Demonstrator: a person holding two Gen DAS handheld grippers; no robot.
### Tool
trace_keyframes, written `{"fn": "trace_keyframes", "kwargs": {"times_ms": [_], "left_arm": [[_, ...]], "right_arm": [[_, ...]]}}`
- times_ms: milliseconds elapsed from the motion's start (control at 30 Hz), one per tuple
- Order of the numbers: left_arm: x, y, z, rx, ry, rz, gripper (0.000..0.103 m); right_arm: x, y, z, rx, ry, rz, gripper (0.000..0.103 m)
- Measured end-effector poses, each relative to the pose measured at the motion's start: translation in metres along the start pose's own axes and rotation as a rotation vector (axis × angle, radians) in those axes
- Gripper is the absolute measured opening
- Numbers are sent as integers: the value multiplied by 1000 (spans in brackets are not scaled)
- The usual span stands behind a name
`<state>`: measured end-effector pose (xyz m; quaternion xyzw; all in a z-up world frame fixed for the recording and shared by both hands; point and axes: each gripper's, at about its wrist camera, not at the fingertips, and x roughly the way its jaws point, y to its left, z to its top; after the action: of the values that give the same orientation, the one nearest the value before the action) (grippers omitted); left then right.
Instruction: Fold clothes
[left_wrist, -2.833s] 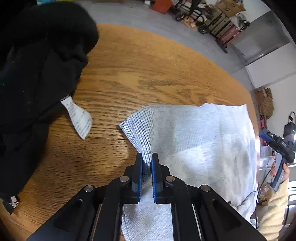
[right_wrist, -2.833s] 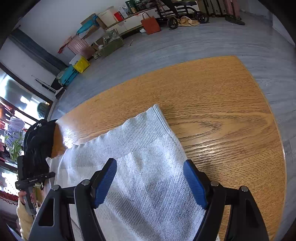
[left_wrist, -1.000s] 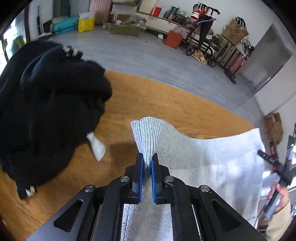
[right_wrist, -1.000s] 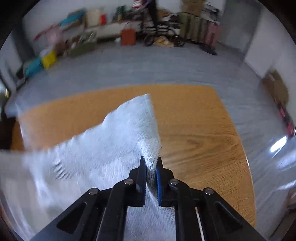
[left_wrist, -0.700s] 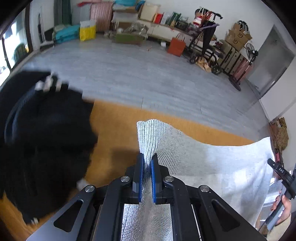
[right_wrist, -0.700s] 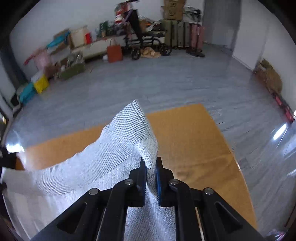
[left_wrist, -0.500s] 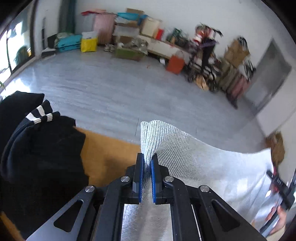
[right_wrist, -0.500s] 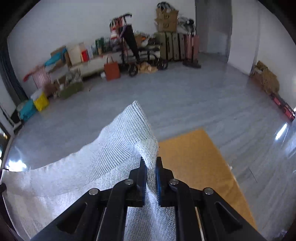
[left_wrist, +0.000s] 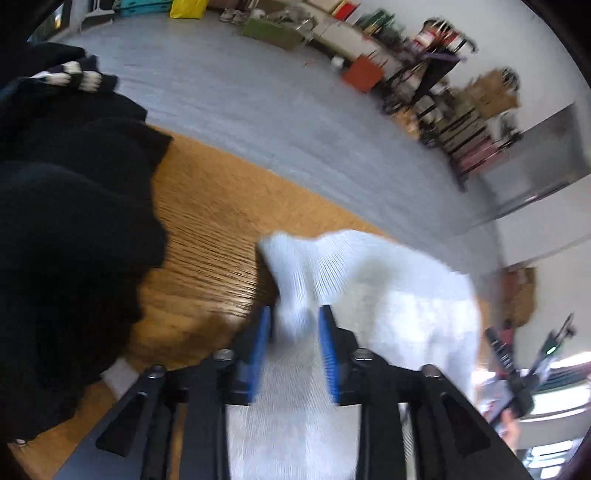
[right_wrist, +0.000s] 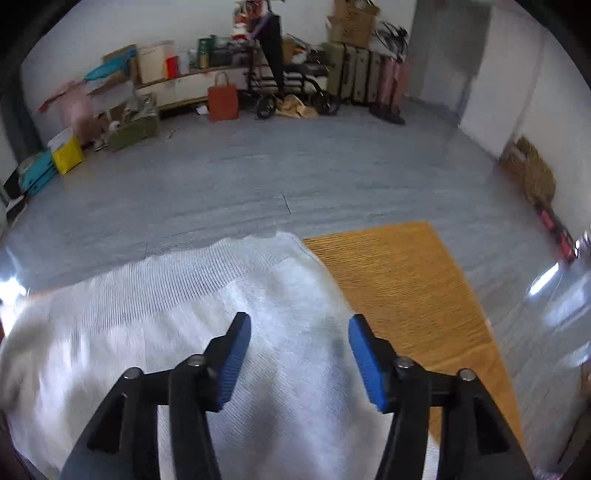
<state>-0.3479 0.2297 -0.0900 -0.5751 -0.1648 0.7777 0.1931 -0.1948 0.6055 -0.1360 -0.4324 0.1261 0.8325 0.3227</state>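
Note:
A light grey knit garment (left_wrist: 388, 295) lies on the wooden table (left_wrist: 207, 229), its ribbed hem toward the far edge. My left gripper (left_wrist: 293, 328) has its blue pads apart, with a bunch of the garment's corner still between them. My right gripper (right_wrist: 299, 332) is wide open above the garment (right_wrist: 184, 332), with cloth lying below and between the fingers. The garment's ribbed edge reaches the table's far edge in the right wrist view. Both views are blurred by motion.
A heap of black clothes (left_wrist: 62, 229) with a white-striped cuff lies at the left of the table. Bare wood (right_wrist: 406, 295) shows to the right of the garment. Beyond the table is grey floor and clutter along the far wall.
Both grippers had lifted the garment's hem corners off the table. Now both have opened and the garment has dropped back onto the table.

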Motion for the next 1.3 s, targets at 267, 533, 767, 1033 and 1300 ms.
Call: {"fn": "trace_keyframes", "kwargs": {"times_ms": [267,533,767,1033,1300], "left_arm": [[-76,61,-111,263,81,107,76],[-77,72,-180,271,142,178,75],[-73,67,-220,261,190,201,71],[-45,38,-203,289,223,324,31],[-52,33,-196,262,175,387,4]], "right_arm": [[-124,-54,-111,-46,-31,370,78],[-177,-18,-259,-151,190,527,79],[-201,17,-313,-387,175,435,79],[-179,45,-327,-526,198,346,82],[-164,33,-320,-472,225,334,101]]}}
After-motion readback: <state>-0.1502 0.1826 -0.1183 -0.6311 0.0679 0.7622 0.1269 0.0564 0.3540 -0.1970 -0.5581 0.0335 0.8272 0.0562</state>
